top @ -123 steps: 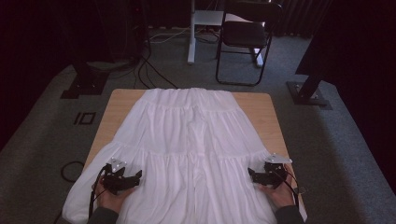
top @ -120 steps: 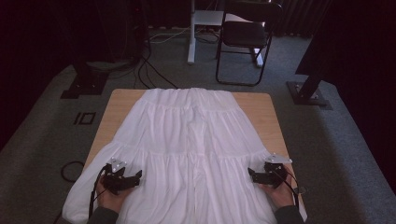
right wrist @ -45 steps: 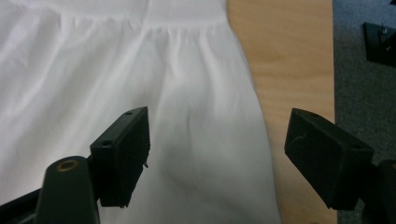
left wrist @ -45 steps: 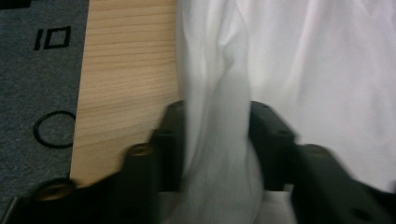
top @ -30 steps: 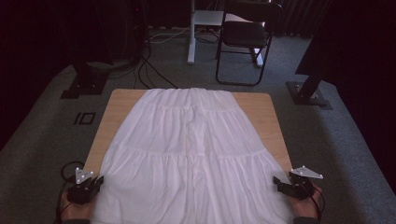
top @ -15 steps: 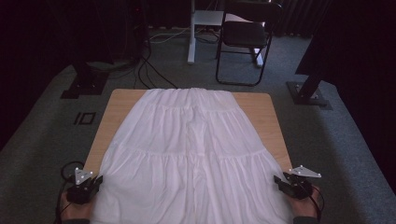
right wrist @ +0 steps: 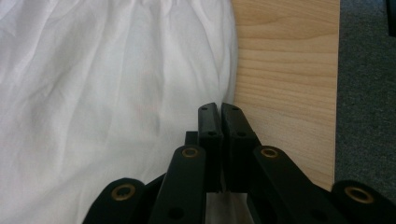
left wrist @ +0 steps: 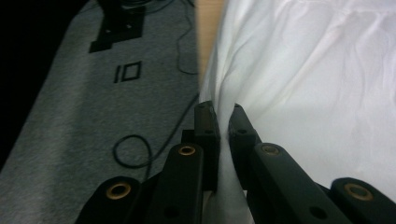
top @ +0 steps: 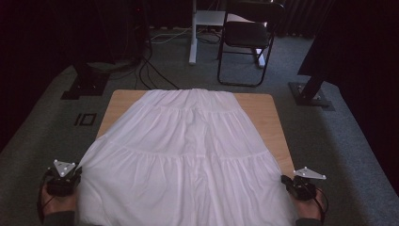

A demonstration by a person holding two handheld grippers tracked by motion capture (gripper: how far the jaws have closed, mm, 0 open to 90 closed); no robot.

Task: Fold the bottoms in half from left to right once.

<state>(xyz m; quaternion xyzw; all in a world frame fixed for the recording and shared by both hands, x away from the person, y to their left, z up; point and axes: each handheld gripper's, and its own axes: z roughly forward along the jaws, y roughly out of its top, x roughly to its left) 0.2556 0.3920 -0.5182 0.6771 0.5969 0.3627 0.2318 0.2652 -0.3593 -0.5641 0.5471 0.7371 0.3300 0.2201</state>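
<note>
So the white skirt (top: 188,150) is laid out flat on the wooden table (top: 263,117), waistband at the far edge, hem hanging off the near edge toward the person; it covers nearly the whole top, with bare wood showing only as strips on either side of the skirt's upper part; looks pretty smooth already, just soft gathers at the tier seams.

Left gripper (left wrist: 219,122) sits at the skirt's near left corner; in the left gripper view its jaws are nearly together with a ridge of white fabric pinched between them, so it has hold of the hem edge, and the cloth there is drawn up off the table edge a bit. Right gripper (right wrist: 219,112) is at the skirt's near right corner; its jaws have just been closing and now stand pressed together; a sliver of white shows low between them, so I'd say it has caught the hem edge too, though the bite looks thin.

My read on progress: spreading is done and both near corners are gripped; what's left, I'd guess, is the actual fold or lift, carrying the hem toward the waistband; none of that shows yet.
</note>
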